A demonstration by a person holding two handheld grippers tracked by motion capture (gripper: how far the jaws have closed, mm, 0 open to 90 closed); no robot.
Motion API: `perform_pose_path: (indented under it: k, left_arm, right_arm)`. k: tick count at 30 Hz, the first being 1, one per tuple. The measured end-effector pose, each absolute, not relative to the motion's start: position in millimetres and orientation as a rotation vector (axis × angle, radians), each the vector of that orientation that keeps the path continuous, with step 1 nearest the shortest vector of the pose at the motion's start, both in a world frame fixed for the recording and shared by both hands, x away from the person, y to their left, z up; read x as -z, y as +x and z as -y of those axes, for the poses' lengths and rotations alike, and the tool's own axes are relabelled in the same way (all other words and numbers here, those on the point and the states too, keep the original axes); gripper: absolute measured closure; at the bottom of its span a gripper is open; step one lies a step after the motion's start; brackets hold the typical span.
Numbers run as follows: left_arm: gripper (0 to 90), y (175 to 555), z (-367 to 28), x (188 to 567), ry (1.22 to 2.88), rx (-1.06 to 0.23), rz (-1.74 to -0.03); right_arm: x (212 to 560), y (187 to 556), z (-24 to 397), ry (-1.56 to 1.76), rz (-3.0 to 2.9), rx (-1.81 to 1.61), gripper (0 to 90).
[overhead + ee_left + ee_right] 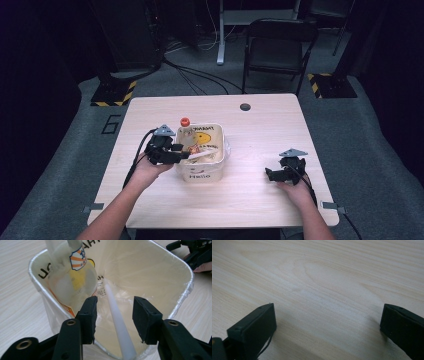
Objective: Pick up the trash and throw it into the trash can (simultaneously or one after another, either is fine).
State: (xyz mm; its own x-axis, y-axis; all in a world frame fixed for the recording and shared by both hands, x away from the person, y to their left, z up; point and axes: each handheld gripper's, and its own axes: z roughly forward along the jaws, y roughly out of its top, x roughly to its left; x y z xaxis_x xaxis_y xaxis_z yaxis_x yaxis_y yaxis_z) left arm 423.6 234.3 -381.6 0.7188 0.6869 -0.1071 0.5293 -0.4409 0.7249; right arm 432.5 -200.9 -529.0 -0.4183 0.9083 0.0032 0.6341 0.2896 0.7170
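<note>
I see the wooden bench (250, 165) carrying a white lined bin (201, 172) left of centre. A clear bottle (72, 277) with an orange cap leans inside against its wall, beside a white stick (117, 320). My left claw (113, 315) hangs open over the rim, the stick loose between its jaws. My right claw (327, 327) gapes wide, empty, above bare wood.

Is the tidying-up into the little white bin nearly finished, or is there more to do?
Partly done, it seems. A plastic bottle with an orange cap and a white stick already sit inside the white bin. The left gripper hangs over the bin's rim, jaws apart around the stick without pressing it. The right gripper rests open over bare table. What is left I can't tell.
</note>
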Motion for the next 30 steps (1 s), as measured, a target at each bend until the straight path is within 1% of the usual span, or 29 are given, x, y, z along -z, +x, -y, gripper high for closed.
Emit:
perform_pose_path:
  k: [1,4,9,17,22,26,30]
  left_arm:
    - [51.4,421.6,-239.5,378.8,2.118,-0.263,-0.923]
    - [49.5,420.4,-246.5,375.4,2.108,-0.271,-0.919]
    - [47.1,416.6,-268.9,367.8,2.059,-0.303,-0.932]
    - [43.5,416.3,-295.4,364.9,2.022,-0.350,-0.964]
    - [43.2,417.8,-315.5,371.9,2.001,-0.371,-1.012]
    - [42.7,418.4,-324.4,377.1,2.004,-0.377,-1.031]
    - [40.9,419.1,-338.3,386.5,1.989,-0.423,-1.051]
  right_arm:
    - [528.9,432.3,200.8,1.386,-2.158,-0.914,0.0]
    - [528.9,432.3,200.7,1.387,-2.157,-0.914,0.0]
    - [528.9,432.3,200.7,1.386,-2.157,-0.913,0.0]
    - [528.9,432.3,200.7,1.386,-2.157,-0.913,0.0]
    - [529.0,432.3,201.0,1.378,-2.162,-0.917,0.0]
    - [529.0,432.3,201.0,1.378,-2.162,-0.917,0.0]
    - [529.0,432.4,200.9,1.378,-2.162,-0.917,0.0]
